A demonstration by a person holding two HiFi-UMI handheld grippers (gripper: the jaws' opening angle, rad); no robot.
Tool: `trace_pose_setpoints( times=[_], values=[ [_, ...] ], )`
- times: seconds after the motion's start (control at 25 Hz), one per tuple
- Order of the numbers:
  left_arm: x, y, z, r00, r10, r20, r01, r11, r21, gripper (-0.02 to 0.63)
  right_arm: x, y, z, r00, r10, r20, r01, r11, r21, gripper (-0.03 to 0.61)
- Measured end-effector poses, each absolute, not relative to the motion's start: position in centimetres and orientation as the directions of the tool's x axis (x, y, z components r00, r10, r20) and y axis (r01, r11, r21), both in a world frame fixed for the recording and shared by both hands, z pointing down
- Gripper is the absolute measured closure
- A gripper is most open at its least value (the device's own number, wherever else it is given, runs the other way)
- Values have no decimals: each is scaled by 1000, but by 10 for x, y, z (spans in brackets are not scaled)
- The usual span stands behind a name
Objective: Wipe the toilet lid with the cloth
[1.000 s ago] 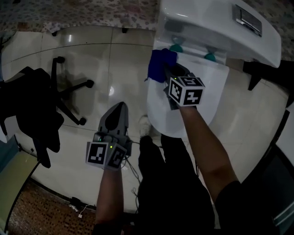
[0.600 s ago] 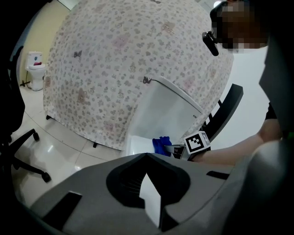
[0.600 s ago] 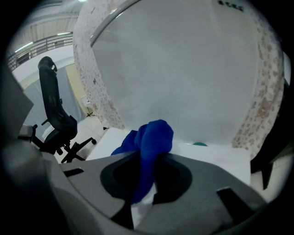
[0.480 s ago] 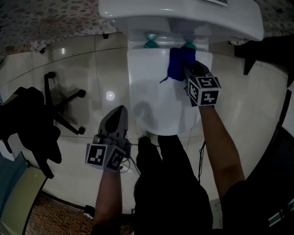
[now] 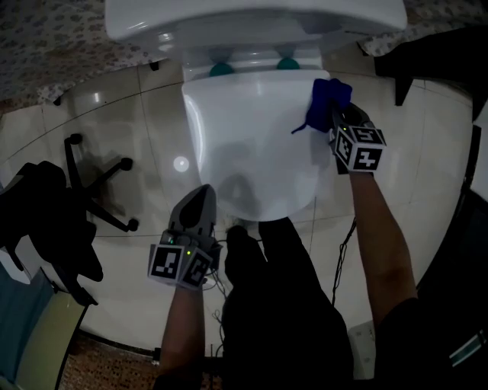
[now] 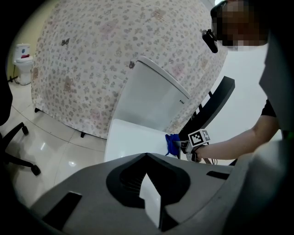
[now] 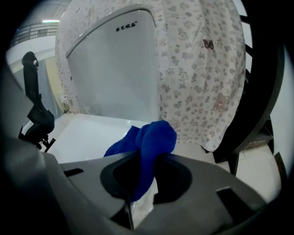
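The white toilet lid [image 5: 244,145] lies closed below the tank [image 5: 252,19]. A blue cloth [image 5: 326,99] rests on the lid's far right corner, pinched in my right gripper [image 5: 335,114], which is shut on it. In the right gripper view the cloth [image 7: 149,147] bulges out between the jaws, over the lid [image 7: 87,135]. My left gripper [image 5: 200,199] hangs shut with nothing in it near the lid's front left edge, over the floor. From the left gripper view the cloth [image 6: 172,143] and the lid [image 6: 133,140] lie ahead.
A black office chair base [image 5: 99,183] and a dark seat [image 5: 46,221] stand on the tiled floor at the left. A floral curtain [image 6: 101,59] hangs behind the toilet. A dark frame [image 5: 415,65] stands at the right. The person's legs [image 5: 282,305] are just before the toilet.
My right gripper has carried the blue cloth across the back of the lid from its left corner to its right corner. The left gripper has stayed near the front edge.
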State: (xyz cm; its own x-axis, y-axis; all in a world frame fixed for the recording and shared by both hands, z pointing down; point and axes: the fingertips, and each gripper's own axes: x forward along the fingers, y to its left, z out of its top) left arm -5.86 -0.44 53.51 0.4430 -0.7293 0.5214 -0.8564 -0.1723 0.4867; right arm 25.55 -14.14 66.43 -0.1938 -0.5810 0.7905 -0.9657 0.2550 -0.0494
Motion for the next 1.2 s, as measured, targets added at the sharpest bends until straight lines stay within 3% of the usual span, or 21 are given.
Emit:
trace_pose_setpoints(
  times=[0.12,0.32,0.56,0.68,0.96,1.2],
  values=[
    [-63,2,533,440,-734,517,-852,-159,498,614,243,-143,649,-178,-601,779,-961,278,-5,511],
    [-88,15,527,407,-753,517,-854,-113,508,614,139,-130,596,-374,-658,653,-917,367,-155,512],
    [-135,40,527,332,-775,538,-871,-33,491,614,-29,-82,572,-628,-555,546,-776,503,-381,511],
    [-156,53,527,293,-779,554,-879,8,477,614,-80,-62,590,-662,-493,565,-749,453,-483,512],
    [-176,64,531,262,-779,570,-881,47,470,614,-69,-44,661,-526,-434,731,-840,400,-367,511],
    [-149,56,543,301,-766,568,-872,19,488,614,1,-29,669,-486,-446,752,-843,466,-269,511]
  ],
)
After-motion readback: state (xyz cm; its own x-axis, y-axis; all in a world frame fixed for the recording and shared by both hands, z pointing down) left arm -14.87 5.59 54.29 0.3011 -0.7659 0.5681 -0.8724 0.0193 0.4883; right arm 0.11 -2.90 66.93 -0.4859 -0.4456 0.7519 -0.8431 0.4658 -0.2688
